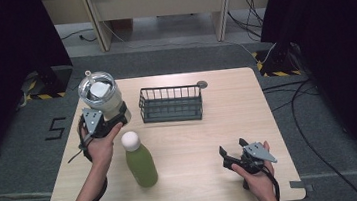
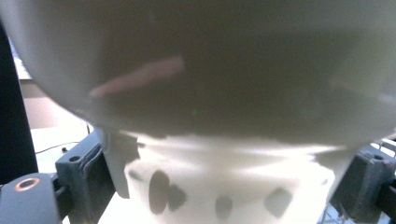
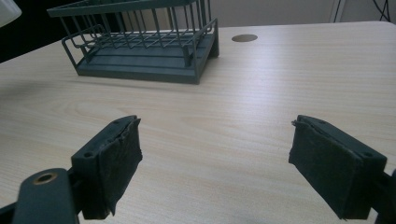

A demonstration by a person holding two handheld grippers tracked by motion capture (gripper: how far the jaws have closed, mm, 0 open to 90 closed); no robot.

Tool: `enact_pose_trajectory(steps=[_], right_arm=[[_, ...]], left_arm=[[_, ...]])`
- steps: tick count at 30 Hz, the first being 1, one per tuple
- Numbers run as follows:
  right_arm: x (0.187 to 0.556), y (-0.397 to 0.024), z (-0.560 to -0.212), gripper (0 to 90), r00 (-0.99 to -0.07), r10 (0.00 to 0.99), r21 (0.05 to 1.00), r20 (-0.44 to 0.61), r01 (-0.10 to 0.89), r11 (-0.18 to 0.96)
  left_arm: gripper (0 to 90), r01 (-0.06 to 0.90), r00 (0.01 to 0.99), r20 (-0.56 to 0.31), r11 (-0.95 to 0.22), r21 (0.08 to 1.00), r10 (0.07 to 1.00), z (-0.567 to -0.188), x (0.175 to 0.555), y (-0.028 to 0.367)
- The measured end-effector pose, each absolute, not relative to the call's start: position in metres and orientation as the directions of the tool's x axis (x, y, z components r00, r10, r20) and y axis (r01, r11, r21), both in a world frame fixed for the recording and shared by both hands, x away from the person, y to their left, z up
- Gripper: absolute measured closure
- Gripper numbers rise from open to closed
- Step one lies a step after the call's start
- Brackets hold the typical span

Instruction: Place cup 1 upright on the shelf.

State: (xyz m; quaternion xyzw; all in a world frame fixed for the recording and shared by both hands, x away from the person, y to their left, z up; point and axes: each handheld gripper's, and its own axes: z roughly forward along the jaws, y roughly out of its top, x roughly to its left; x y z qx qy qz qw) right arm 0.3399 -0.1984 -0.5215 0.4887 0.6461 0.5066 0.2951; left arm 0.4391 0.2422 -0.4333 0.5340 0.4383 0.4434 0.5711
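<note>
Overhead light is falling evenly on the table (image 1: 191, 144); dark curtains are flanking it. The white cup (image 2: 196, 93) is looming blurred, shadowed above, glaring below.

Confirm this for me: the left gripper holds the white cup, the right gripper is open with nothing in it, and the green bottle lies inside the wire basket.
One thing is wrong: the green bottle is not in the wire basket. The high view shows it standing upright on the table, nearer the person than the basket, which holds nothing. The rest stands: the left gripper holds the white cup, and the right gripper is open with nothing in it.
</note>
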Motion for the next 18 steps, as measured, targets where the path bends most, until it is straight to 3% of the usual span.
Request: enact_pose_trajectory(steps=[18], right_arm=[[0.34, -0.199, -0.522, 16.1, -0.345, 0.931, 0.942, 0.122, 0.335, 0.001]], left_arm=[[10.0, -0.05, 0.266, -0.024, 0.039, 0.998, 0.964, -0.423, 0.464, 0.221]])
